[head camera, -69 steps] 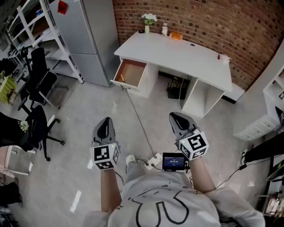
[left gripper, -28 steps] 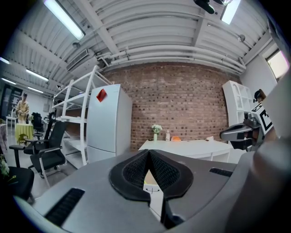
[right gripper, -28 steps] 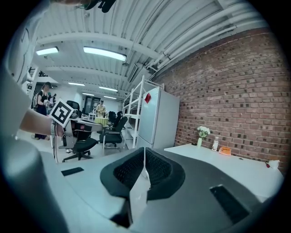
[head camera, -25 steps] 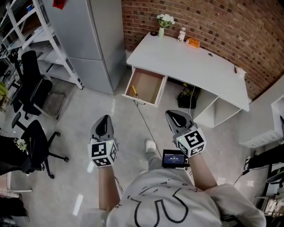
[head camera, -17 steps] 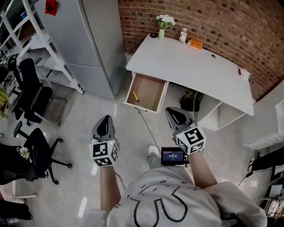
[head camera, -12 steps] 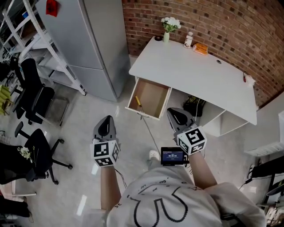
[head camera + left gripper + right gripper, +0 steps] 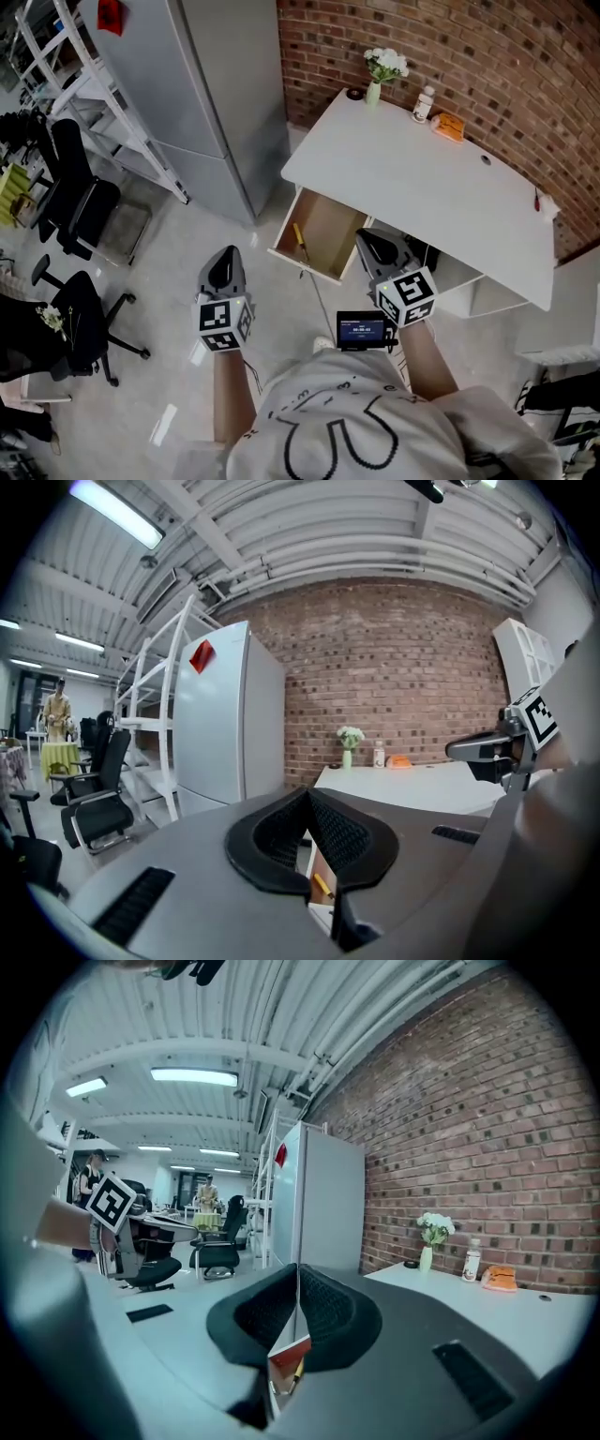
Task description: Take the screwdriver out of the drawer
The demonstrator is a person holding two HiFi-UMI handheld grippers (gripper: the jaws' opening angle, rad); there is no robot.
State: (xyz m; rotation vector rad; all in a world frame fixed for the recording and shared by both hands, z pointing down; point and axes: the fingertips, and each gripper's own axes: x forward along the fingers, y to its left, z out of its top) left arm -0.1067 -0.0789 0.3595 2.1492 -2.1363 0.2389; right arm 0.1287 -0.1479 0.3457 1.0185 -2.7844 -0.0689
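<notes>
I've got both grippers held out low over the floor. Left gripper: jaws pressed together, nothing between them. Right gripper: same, closed and empty, its tip near the front right corner of the drawer. The drawer stands pulled open under the left end of the desk. The screwdriver, yellow-handled, lies inside along the drawer's left wall. Beyond, flowers on the desk's far left corner, against the brick wall.

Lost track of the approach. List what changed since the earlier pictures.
The person walked toward the desk; the open drawer now lies just ahead of the right gripper. Nothing grasped: it and the left gripper stay shut, empty; the screwdriver still in the drawer.
</notes>
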